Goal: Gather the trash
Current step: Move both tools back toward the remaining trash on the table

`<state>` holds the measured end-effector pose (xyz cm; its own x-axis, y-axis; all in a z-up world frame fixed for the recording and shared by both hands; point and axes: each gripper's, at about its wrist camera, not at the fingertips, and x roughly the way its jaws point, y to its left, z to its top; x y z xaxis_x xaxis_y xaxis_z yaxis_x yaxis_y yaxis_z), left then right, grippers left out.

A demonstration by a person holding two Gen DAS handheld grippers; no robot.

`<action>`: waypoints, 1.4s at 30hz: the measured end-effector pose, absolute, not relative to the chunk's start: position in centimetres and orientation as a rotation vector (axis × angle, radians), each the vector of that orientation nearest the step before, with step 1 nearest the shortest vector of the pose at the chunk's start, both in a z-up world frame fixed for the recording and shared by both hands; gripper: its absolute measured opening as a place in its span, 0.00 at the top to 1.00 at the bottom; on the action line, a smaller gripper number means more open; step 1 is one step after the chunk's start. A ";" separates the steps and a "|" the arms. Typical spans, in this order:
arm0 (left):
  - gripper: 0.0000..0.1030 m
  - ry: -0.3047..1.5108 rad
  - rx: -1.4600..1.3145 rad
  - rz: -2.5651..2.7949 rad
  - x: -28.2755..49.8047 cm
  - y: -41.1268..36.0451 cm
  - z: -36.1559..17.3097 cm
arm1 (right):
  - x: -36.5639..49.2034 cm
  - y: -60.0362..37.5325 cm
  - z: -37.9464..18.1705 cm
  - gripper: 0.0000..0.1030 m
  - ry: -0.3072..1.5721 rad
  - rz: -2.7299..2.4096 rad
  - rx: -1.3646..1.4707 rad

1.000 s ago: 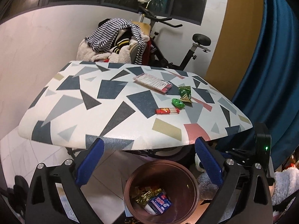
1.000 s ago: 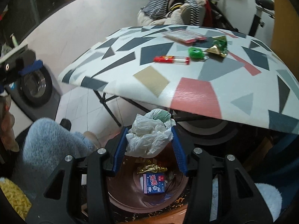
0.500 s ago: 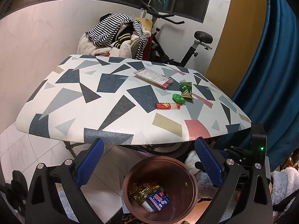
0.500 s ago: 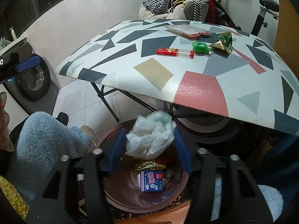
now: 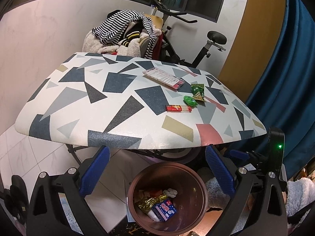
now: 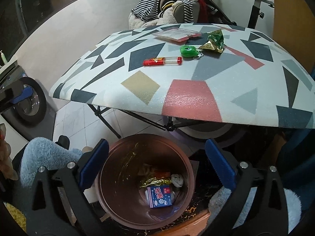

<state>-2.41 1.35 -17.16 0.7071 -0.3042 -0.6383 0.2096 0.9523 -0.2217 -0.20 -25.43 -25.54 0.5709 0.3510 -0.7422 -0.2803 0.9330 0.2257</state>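
A brown round bin (image 6: 126,212) stands on the floor under the near edge of the patterned table (image 6: 187,96). It holds a blue carton (image 6: 159,196), gold foil wrappers (image 6: 153,182) and a crumpled white wad (image 6: 177,179). My right gripper (image 6: 156,165) is open and empty just above the bin. My left gripper (image 5: 157,169) is open and empty, above the bin (image 5: 196,214) too. On the table lie a red-capped clear tube (image 6: 162,61), a green round item (image 6: 188,50), a green and gold wrapper (image 6: 214,41) and a flat pink case (image 6: 175,33).
A chair piled with striped clothes (image 5: 126,33) and an exercise bike (image 5: 196,45) stand behind the table. A blue curtain (image 5: 285,78) hangs at the right. A washing machine (image 6: 29,106) is at the left. Blue fluffy slippers (image 6: 47,157) flank the bin.
My right gripper was shut on a crumpled white bag above the bin. It has opened, the bag is gone from between its fingers, and a white wad now lies in the bin. Both views shifted slightly.
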 end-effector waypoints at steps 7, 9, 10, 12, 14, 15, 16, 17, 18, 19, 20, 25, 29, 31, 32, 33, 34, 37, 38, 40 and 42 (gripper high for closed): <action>0.07 0.747 -0.146 -0.281 -2.2 1.6 -17.7 | -0.1 -25.3 -25.7 0.06 0.896 0.372 0.081; 0.07 0.751 -0.145 -0.272 -2.0 1.6 -17.9 | -0.1 -25.3 -25.7 0.06 0.895 0.371 0.082; 0.07 0.752 -0.143 -0.269 -2.0 1.6 -17.9 | -0.1 -25.4 -25.7 0.06 0.895 0.371 0.081; 0.07 0.757 -0.141 -0.266 -1.9 1.6 -18.0 | 0.1 -25.4 -25.4 0.06 0.889 0.362 0.083; 0.07 0.756 -0.141 -0.265 -1.8 1.6 -18.1 | 0.2 -25.6 -25.1 0.06 0.882 0.349 0.081; 0.07 0.757 -0.142 -0.264 -1.7 1.6 -18.1 | 0.4 -25.8 -24.9 0.06 0.877 0.343 0.084; 0.07 0.759 -0.141 -0.265 -1.5 1.5 -18.2 | 0.5 -25.9 -24.8 0.06 0.875 0.337 0.084; 0.07 0.764 -0.141 -0.266 -1.4 1.4 -18.3 | 0.7 -26.1 -24.5 0.06 0.872 0.326 0.083; 0.07 0.768 -0.140 -0.267 -1.2 1.4 -18.4 | 1.0 -26.3 -24.2 0.06 0.871 0.316 0.083; 0.07 0.771 -0.138 -0.269 -1.0 1.3 -18.6 | 1.2 -26.4 -24.0 0.06 0.870 0.314 0.086; 0.07 0.773 -0.137 -0.270 -0.9 1.3 -18.6 | 1.4 -26.8 -23.7 0.06 0.867 0.312 0.095; 0.07 0.797 -0.165 -0.292 0.6 1.0 -19.0 | 3.2 -28.0 -22.1 0.06 0.885 0.256 0.103; 0.07 0.801 -0.117 -0.312 2.9 -0.8 -19.1 | 4.3 -29.0 -21.0 0.06 0.842 0.224 0.098; 0.07 0.798 -0.093 -0.312 4.1 -1.9 -19.2 | 5.1 -29.8 -20.7 0.06 0.826 0.193 0.078; 0.07 0.795 -0.083 -0.310 4.9 -2.6 -19.3 | 5.2 -29.9 -20.7 0.06 0.825 0.189 0.075; 0.07 0.793 -0.072 -0.306 5.7 -3.3 -19.4 | 5.7 -30.2 -20.6 0.06 0.823 0.176 0.060; 0.07 0.800 -0.055 -0.303 7.1 -4.6 -19.8 | 6.2 -30.6 -20.5 0.06 0.821 0.166 0.051; 0.07 0.823 -0.038 -0.306 10.3 -7.1 -20.7 | 7.1 -31.6 -20.1 0.06 0.814 0.148 0.063; 0.07 0.833 -0.032 -0.307 11.5 -8.1 -21.1 | 7.4 -32.1 -20.0 0.06 0.806 0.144 0.078; 0.07 0.858 -0.023 -0.309 13.4 -9.8 -21.9 | 7.9 -33.2 -20.0 0.06 0.799 0.132 0.112; 0.07 0.897 -0.019 -0.296 15.1 -11.2 -23.0 | 8.4 -34.2 -20.1 0.06 0.823 0.155 0.156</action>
